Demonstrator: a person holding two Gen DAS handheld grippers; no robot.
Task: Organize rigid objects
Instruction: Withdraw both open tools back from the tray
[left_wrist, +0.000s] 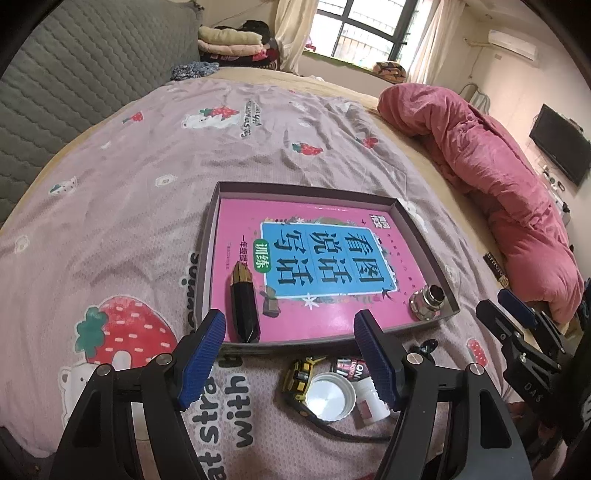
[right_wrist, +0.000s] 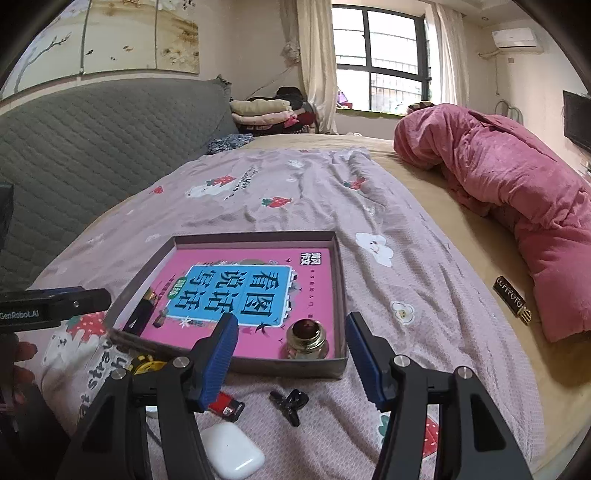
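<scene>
Both the left claw (left_wrist: 290, 354) and right claw (right_wrist: 290, 356) stood wide apart, empty. Just below the left one lay a white lid (left_wrist: 330, 397): light, stiff, likely slippery; best pinched across its rim.

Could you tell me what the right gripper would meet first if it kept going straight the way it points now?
Probably the near wall of the shallow box, close to the metal fitting; depth is unclear.

Book (left_wrist: 314, 258) in tray (left_wrist: 424, 236), metal fitting (left_wrist: 428, 299) in its near-right corner, bottle cap (left_wrist: 330, 397) before tray
</scene>
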